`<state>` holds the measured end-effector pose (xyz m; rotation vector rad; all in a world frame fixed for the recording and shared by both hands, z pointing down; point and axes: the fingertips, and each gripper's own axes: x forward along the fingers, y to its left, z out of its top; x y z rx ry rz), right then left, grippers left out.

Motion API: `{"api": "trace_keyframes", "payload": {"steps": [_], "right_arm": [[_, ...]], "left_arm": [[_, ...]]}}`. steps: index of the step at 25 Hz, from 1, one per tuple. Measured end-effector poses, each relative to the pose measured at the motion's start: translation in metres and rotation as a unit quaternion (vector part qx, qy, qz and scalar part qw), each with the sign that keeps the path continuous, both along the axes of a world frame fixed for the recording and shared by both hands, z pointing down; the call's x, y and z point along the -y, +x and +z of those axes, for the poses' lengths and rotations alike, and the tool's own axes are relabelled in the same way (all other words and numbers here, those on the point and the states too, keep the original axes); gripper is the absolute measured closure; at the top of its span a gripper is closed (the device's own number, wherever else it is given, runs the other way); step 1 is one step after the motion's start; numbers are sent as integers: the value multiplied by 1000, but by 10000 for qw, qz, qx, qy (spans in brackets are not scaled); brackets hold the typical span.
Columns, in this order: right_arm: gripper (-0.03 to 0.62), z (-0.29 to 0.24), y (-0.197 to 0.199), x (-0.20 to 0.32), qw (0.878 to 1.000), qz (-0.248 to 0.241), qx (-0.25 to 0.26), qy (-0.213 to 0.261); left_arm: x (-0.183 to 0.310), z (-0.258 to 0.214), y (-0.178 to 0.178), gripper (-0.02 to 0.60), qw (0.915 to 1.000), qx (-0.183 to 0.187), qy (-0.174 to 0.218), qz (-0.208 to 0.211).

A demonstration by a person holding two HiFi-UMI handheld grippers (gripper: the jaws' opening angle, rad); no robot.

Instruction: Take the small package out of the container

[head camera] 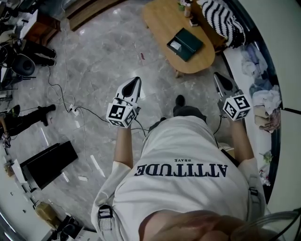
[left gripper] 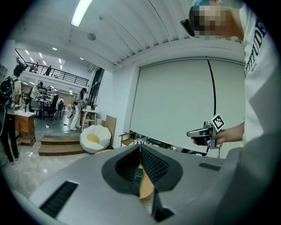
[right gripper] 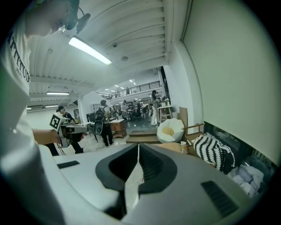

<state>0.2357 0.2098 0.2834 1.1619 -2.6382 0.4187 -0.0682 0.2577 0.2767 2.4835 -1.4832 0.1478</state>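
- Plainly, the left gripper (head camera: 136,81) is up in the air over the marble floor (head camera: 103,56), its jaws pressed together with nothing between them.
- The right gripper (head camera: 217,76) is also closed and empty.
- The dark green container (head camera: 188,44) lies on the oval wooden table (head camera: 160,21), well ahead of both grippers.
- A pale small package (head camera: 175,45) shows inside the container.

The oval wooden tabletop (head camera: 162,21) stands on the grey marble floor (head camera: 103,52), far and slightly right. The dark green flat box (head camera: 185,44) lies on its near right part, and small bottles (head camera: 187,8) stand at its far end. The black-and-white striped cushion (head camera: 221,19) lies just right of the tabletop. The left hand-held gripper (head camera: 135,81) and the right hand-held gripper (head camera: 217,75) hang nearer, short of the tabletop and well apart. The black flat case (head camera: 47,162) lies on the floor at near left, with black cables (head camera: 61,89) farther off.
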Motion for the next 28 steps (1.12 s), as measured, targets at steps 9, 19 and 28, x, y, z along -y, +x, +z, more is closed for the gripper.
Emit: {"api": "trace_keyframes", "payload": {"steps": [9, 19, 28], "right_arm": [[571, 15, 24, 72, 9996, -223, 66, -140], [571, 28, 45, 119, 9987, -421, 163, -220], [571, 33, 43, 138, 9986, -445, 133, -241]], "left_arm": [[59, 9, 34, 558, 9996, 225, -127, -103], [95, 13, 67, 558, 9990, 287, -200, -266], [116, 15, 65, 558, 9989, 310, -211, -267]]}}
